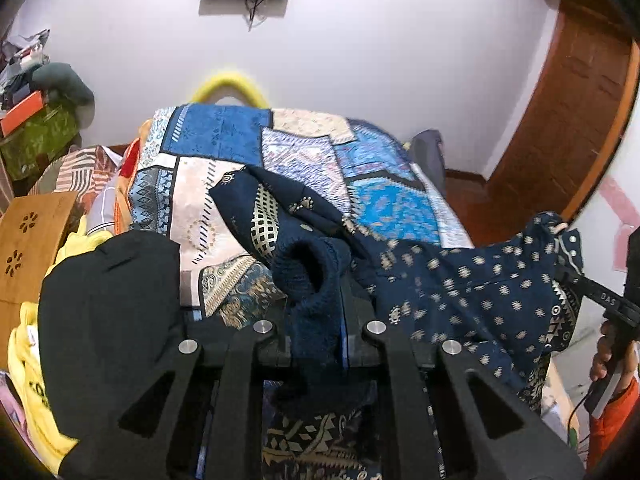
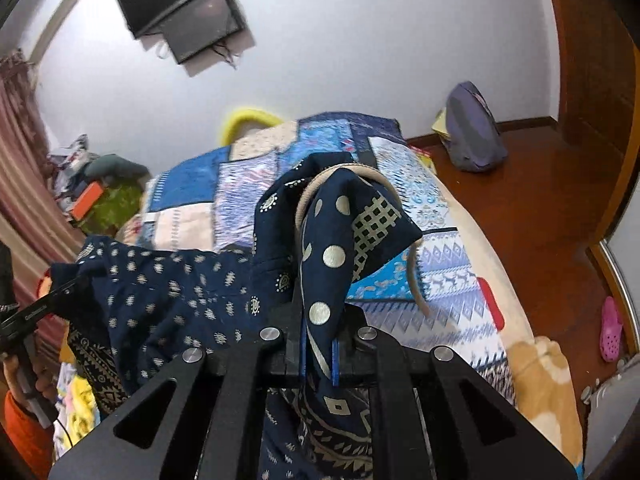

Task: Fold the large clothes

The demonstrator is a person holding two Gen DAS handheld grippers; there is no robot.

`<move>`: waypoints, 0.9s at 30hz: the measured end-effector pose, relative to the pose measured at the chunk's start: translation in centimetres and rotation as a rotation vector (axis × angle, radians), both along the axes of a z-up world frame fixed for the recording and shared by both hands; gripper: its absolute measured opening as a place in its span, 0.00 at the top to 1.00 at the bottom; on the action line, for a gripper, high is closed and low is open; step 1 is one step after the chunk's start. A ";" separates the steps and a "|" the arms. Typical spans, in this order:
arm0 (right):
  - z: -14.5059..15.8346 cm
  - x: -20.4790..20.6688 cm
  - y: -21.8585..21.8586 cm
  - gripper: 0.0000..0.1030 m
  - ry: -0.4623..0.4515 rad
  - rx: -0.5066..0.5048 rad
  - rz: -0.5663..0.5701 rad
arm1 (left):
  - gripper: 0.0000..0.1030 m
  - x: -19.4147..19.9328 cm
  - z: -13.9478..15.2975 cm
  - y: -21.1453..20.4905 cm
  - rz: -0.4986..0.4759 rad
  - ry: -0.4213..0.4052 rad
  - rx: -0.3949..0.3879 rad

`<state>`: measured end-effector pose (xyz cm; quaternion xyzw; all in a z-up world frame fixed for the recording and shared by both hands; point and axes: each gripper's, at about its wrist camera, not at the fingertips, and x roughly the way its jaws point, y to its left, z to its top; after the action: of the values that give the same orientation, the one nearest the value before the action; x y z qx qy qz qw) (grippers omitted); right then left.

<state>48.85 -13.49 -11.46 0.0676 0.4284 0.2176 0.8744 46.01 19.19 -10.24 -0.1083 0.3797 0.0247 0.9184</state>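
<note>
1. The navy printed garment hangs stretched sideways between both tools, above the patchwork bedspread.
2. Left tool is clamped on a knitted edge.
3. Right tool is clamped on a dotted corner.

Patchwork bed ahead looks passable; black garment crowds the left.

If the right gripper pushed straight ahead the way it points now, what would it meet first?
Beyond the navy garment its jaws are shut on, the right gripper would likely meet the patchwork bedspread; depth is unclear.
</note>
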 end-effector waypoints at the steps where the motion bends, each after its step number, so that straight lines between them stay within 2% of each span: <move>1: -0.2 0.5 0.0 0.93 0.006 -0.006 -0.003 | 0.87 1.3 -0.9 0.4 0.004 0.020 0.000; 4: -1.8 2.1 0.5 0.93 0.027 -0.043 -0.012 | 0.87 3.1 -3.1 0.9 0.008 0.059 0.005; 7: -3.6 3.4 0.8 0.93 0.042 -0.059 -0.015 | 0.87 4.6 -5.2 1.0 0.005 0.099 0.045; 11: -5.2 4.3 0.9 0.93 0.062 -0.090 -0.015 | 0.87 5.6 -7.0 1.2 0.008 0.131 0.062; 17: -5.6 4.0 1.0 0.89 0.049 -0.137 0.007 | 0.84 6.1 -8.9 2.2 0.016 0.173 0.050; 20: -5.0 3.6 1.0 0.89 0.047 -0.173 0.002 | 0.82 6.0 -9.1 2.5 0.035 0.195 0.087; 22: -4.5 3.1 0.7 0.87 0.036 -0.188 -0.016 | 0.78 5.7 -9.2 2.8 0.036 0.223 0.106; 26: -3.5 1.2 -0.4 0.66 0.055 -0.193 -0.033 | 0.78 3.9 -8.5 3.3 0.040 0.233 0.095; 27: -3.2 0.7 -0.5 0.66 0.050 -0.194 -0.027 | 0.75 3.3 -8.1 3.3 0.039 0.229 0.091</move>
<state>49.58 -13.95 -14.70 -0.0063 0.4682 0.1617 0.8687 49.30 22.49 -18.38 -0.0702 0.4782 0.0721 0.8724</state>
